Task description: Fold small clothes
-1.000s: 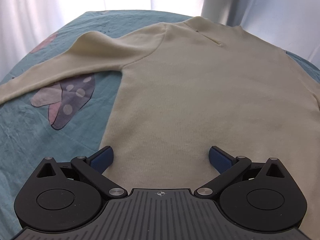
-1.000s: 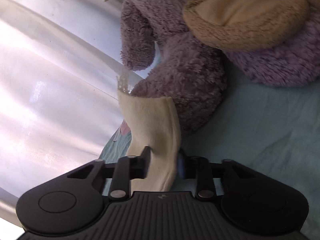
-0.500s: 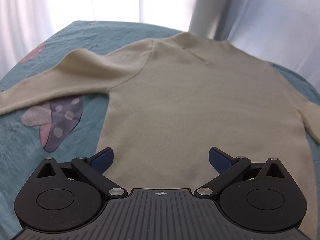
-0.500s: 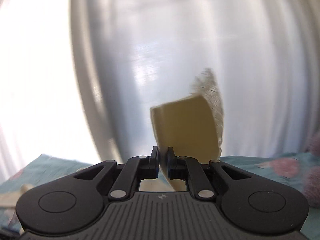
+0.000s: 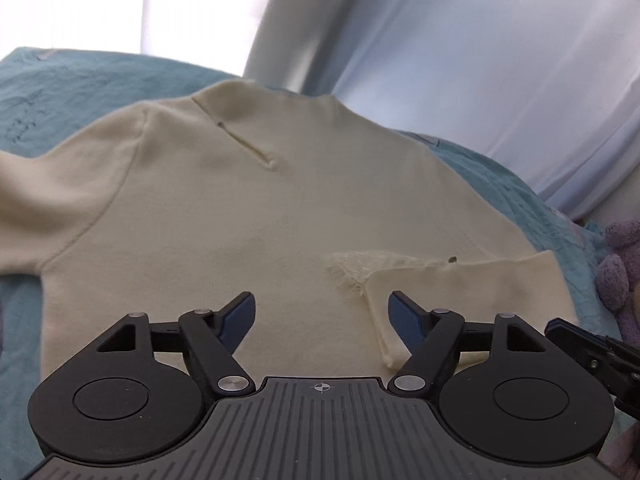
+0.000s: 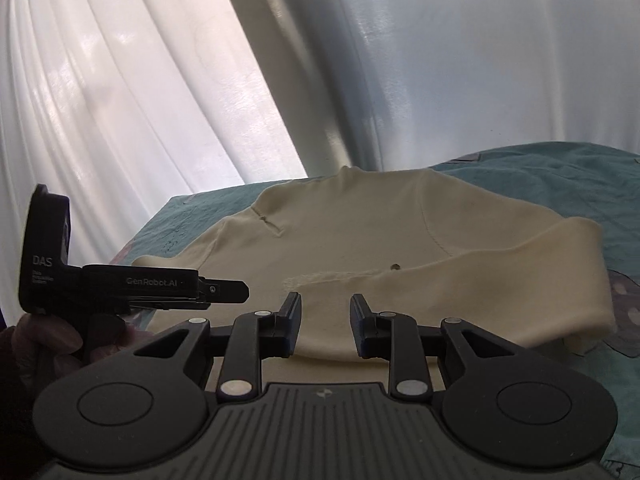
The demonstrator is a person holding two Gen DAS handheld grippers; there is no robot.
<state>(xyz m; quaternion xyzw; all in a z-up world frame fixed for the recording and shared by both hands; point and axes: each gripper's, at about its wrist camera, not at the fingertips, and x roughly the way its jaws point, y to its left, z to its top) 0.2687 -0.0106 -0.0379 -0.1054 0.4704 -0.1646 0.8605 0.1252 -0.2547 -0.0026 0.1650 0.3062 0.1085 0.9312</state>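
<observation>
Two printed marks legible on left gripper (image 6: 224, 292) body: "DAS" and "GenRobot.AI". Cream knit sweater (image 5: 240, 220) spread flat on wrinkled teal bedsheet (image 5: 80, 80); right sleeve (image 6: 500, 296) folded across chest, frayed cuff (image 5: 352, 272) lying mid-body. Left jaws apart, just narrowing, nothing between. Right gripper (image 6: 325, 326) jaws just parted, off the sleeve, empty. Fuzzy purple plush toy (image 5: 620, 272) at sheet edge; sheer white curtain (image 6: 140, 80) behind.

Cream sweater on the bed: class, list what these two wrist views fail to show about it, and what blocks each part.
- Cream sweater hem: left wrist view, hidden behind the left tongs.
- Far sleeve's end: left wrist view, cut off by the left edge.
- Folded sleeve cuff: right wrist view, partly hidden behind the right tongs.
</observation>
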